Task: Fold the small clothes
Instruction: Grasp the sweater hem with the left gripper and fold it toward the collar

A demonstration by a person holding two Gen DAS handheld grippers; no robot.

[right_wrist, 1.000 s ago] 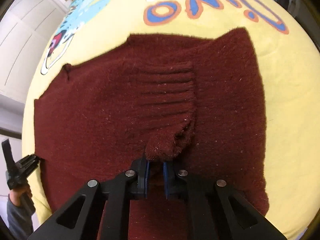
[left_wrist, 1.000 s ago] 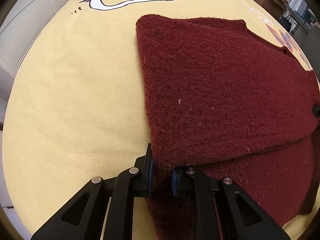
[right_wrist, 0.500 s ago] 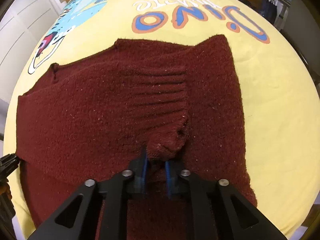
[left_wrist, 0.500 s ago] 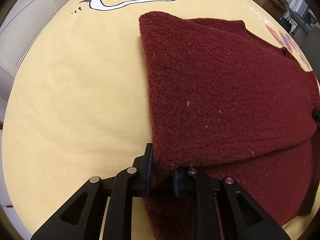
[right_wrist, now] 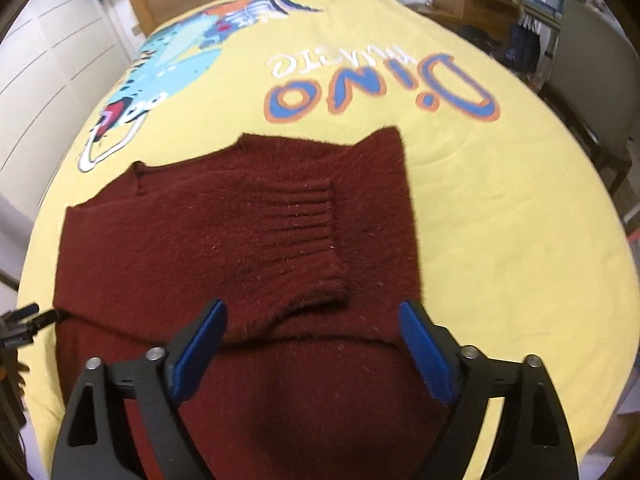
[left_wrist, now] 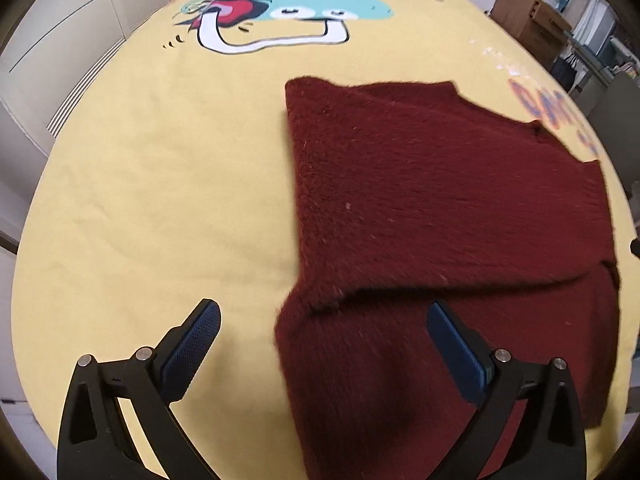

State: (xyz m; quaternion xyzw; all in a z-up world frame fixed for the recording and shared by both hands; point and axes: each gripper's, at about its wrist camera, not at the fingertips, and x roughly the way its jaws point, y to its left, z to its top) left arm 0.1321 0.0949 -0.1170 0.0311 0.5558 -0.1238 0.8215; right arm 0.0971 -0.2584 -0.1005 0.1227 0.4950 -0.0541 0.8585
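On the yellow bed [right_wrist: 500, 220], a dark red sweater [right_wrist: 224, 240] lies partly folded, a ribbed cuff [right_wrist: 296, 240] laid across its middle. Thick fuzzy knit, it looks soft, limp and fairly grippy; pinch it at a folded edge or corner, perhaps near 7 o'clock in the left view. Both the left tool [left_wrist: 324, 336] and right tool [right_wrist: 312, 336] gape wide, holding nothing, just above the near hem.

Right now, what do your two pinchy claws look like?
Both match. The left gripper and right gripper each have two black plastic fingers with triangle cut-outs, shiny silver screw heads, and bumpy blue rubber pads on the inside. No cables or sleeves show.
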